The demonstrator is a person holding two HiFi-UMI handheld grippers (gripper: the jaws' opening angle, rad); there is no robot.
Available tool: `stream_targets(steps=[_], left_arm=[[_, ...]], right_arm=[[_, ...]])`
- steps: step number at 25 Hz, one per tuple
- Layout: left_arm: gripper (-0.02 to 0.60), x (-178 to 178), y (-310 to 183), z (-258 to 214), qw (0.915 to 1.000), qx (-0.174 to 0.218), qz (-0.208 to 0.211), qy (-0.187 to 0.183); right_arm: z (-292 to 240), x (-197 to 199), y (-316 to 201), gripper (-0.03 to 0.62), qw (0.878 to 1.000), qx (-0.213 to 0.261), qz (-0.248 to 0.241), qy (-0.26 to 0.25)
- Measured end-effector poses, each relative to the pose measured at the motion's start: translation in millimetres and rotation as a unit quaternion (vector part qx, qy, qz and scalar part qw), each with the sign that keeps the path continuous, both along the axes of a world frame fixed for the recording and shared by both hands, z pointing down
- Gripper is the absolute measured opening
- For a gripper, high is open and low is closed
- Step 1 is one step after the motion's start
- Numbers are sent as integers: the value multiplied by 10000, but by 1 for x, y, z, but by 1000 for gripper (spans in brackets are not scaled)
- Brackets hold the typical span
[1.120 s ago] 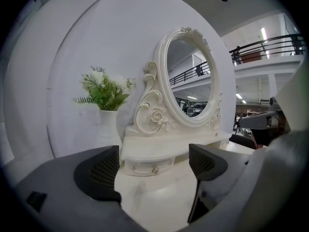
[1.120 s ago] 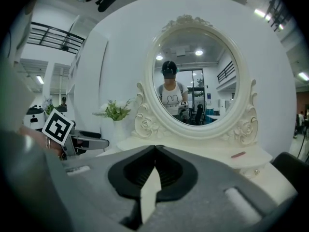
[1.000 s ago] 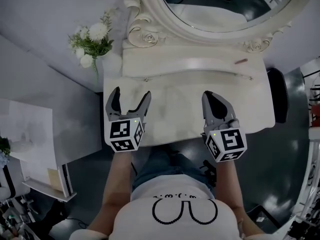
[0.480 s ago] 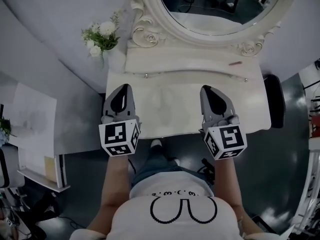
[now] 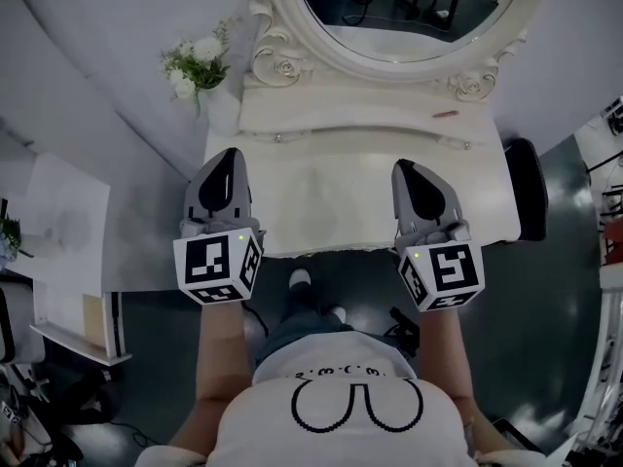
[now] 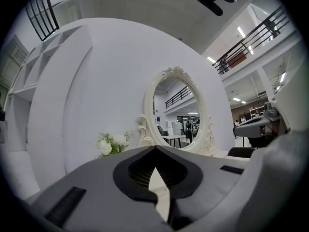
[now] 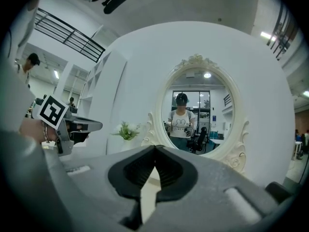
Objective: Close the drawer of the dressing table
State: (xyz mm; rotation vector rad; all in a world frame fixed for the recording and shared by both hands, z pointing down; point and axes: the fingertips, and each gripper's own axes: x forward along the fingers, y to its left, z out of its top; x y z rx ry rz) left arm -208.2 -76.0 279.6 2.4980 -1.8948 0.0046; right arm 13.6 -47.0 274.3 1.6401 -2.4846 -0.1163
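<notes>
The white dressing table (image 5: 355, 197) lies below me, with its oval mirror (image 5: 409, 13) at the far edge. Two small knobs (image 5: 277, 137) show on the raised back tier. From above I cannot see a drawer front under the tabletop. My left gripper (image 5: 231, 156) hovers over the table's left part, jaws shut with nothing between them. My right gripper (image 5: 409, 168) hovers over the right part, also shut and holding nothing. In the left gripper view the shut left gripper (image 6: 155, 148) points level at the mirror (image 6: 179, 112). The right gripper (image 7: 155, 148) does the same in its own view.
A vase of white flowers (image 5: 200, 61) stands at the table's back left corner. A small pink stick (image 5: 445, 115) lies on the back tier. A black chair (image 5: 526, 188) stands to the right, and a white side desk (image 5: 68, 251) to the left.
The left gripper's jaws went from open to shut on nothing. Both grippers rose toward the camera and drew slightly back toward the table's front edge.
</notes>
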Motion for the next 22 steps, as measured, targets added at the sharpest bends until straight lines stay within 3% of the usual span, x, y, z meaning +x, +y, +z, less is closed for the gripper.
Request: stream_targets(steps=[22], left_arm=[[-3,0,10,-21,9997,221,51,-54]], right_arm=[[-17,-6,9,-3,9997,224,-79,-52]])
